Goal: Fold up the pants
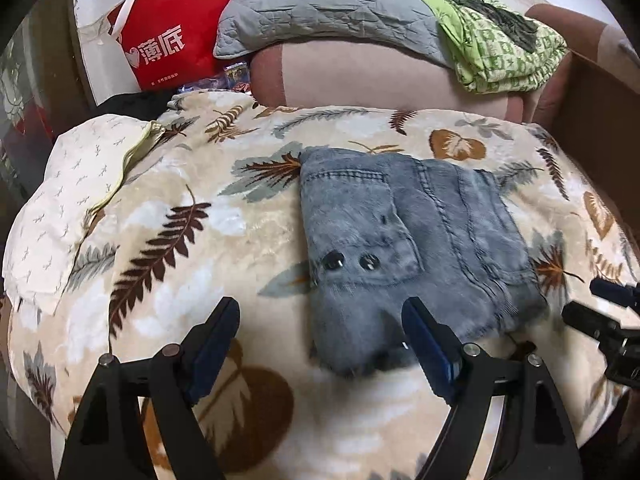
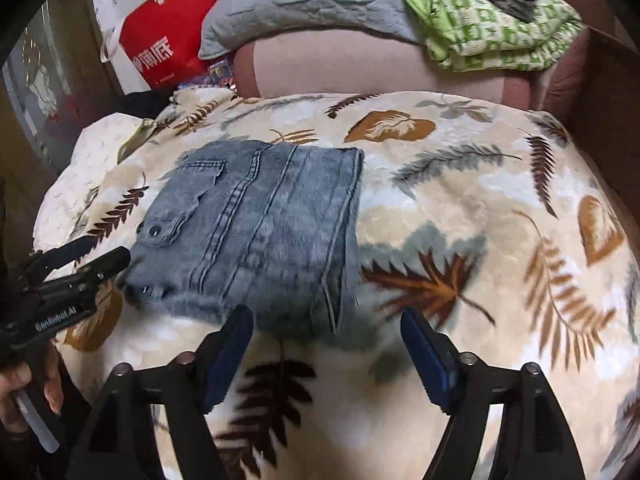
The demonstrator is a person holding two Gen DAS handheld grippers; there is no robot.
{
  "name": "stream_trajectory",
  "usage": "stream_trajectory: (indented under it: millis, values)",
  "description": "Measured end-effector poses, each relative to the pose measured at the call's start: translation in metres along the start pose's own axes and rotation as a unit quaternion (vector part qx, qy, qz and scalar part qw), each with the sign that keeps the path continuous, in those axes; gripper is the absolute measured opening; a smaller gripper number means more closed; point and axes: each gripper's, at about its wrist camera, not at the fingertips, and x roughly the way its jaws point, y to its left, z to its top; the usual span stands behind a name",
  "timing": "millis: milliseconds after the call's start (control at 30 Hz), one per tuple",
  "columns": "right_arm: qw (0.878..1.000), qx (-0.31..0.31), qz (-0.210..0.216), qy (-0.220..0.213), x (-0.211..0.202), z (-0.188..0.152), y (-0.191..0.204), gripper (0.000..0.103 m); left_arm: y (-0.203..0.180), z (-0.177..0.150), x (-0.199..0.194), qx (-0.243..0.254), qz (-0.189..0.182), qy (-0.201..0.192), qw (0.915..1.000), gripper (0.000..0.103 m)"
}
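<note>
Grey-blue denim pants [image 1: 404,240] lie folded into a compact rectangle on a leaf-patterned blanket [image 1: 168,208]; they also show in the right wrist view [image 2: 264,232]. My left gripper [image 1: 320,312] is open and empty, just in front of the pants' near edge, its right finger overlapping that edge. My right gripper [image 2: 326,320] is open and empty, just in front of the pants' near right corner. The right gripper shows at the right edge of the left wrist view [image 1: 592,304]. The left gripper shows at the left in the right wrist view [image 2: 104,256].
Behind the blanket are a pink cushion [image 1: 380,76], a grey quilted pillow [image 1: 320,4], a green patterned cloth [image 1: 504,44] and a red bag [image 1: 172,36]. A white cloth [image 1: 68,184] lies at the left. A brown board [image 1: 600,120] stands at the right.
</note>
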Motion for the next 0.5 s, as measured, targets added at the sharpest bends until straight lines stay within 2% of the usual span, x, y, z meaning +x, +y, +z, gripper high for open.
stream_trajectory:
  millis: [100, 167, 200, 367, 500]
  values:
    - [1.0, 0.001, -0.008, 0.0, -0.009, -0.022, 0.002, 0.087, -0.003, -0.009, -0.013, -0.008, 0.0, -0.004, 1.0, 0.084]
    - [1.0, 0.002, -0.01, 0.0, -0.009, -0.032, 0.0, 0.1, -0.006, -0.012, -0.018, -0.01, -0.003, -0.005, 0.9999, 0.084]
    - [1.0, 0.001, -0.011, -0.001, -0.012, -0.037, 0.0, 0.103, -0.008, -0.014, -0.021, -0.011, -0.004, -0.005, 0.9999, 0.084]
    - [0.999, -0.016, -0.034, -0.02, -0.016, -0.048, -0.002, 0.103, -0.014, -0.019, -0.032, -0.005, 0.003, -0.012, 0.9999, 0.084]
    - [0.999, -0.007, -0.033, -0.027, -0.019, -0.049, -0.005, 0.103, -0.011, -0.022, -0.037, -0.014, 0.002, -0.011, 0.9998, 0.084]
